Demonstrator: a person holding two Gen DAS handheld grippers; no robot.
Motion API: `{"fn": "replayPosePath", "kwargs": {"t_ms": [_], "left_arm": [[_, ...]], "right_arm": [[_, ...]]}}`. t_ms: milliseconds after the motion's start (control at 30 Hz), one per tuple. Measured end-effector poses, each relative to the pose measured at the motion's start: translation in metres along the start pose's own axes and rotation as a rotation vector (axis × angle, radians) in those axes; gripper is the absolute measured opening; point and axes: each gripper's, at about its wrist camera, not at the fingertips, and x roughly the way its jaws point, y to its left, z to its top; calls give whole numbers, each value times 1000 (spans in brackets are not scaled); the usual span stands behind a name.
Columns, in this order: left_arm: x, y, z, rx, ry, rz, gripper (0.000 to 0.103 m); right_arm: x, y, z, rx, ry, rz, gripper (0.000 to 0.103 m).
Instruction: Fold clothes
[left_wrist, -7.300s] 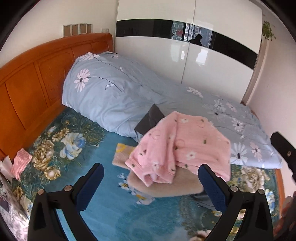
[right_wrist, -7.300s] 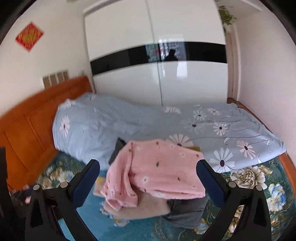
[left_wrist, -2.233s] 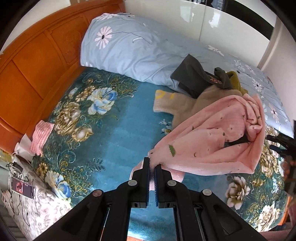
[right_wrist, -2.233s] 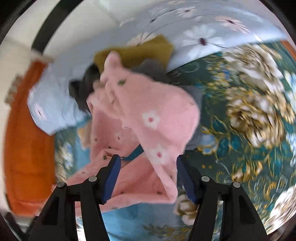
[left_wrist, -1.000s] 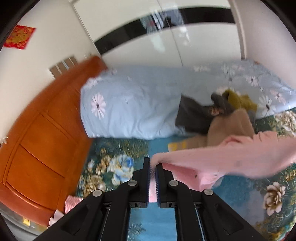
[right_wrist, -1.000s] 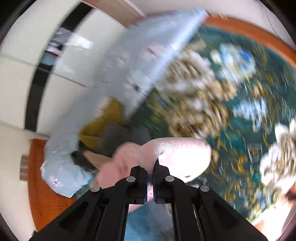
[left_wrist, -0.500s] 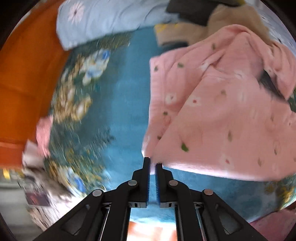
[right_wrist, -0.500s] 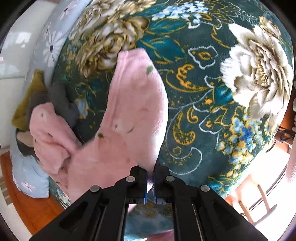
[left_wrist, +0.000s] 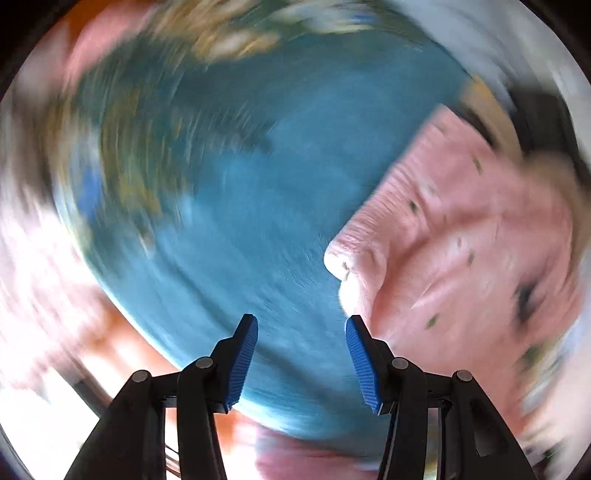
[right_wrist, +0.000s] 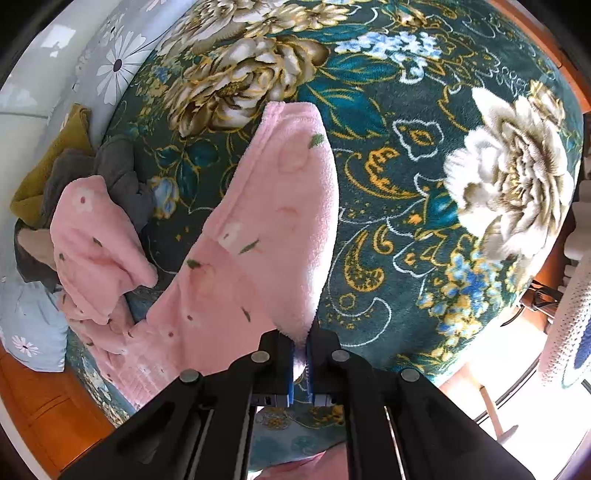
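while right gripper (right_wrist: 300, 354) pinches the pink garment (right_wrist: 258, 236) hem on the floral bedspread (right_wrist: 424, 184), left gripper (left_wrist: 301, 354) is parted, empty. spreading step; next, left regrabs the nearby corner.

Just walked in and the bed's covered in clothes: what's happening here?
Someone with a gripper in each hand is laying out a pink garment on the floral blanket to fold. The right gripper is shut on one edge; the left gripper is open beside the garment, holding nothing. Other clothes sit piled nearby.
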Motion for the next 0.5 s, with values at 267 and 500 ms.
{"fn": "replayPosePath", "kwargs": {"t_ms": [267, 500], "left_arm": [[69, 24, 10, -442, 165, -306, 64], [90, 14, 18, -646, 186, -429, 37]], "right_arm": [[-25, 33, -9, -55, -40, -40, 5], [-39, 50, -20, -79, -75, -56, 5]]}}
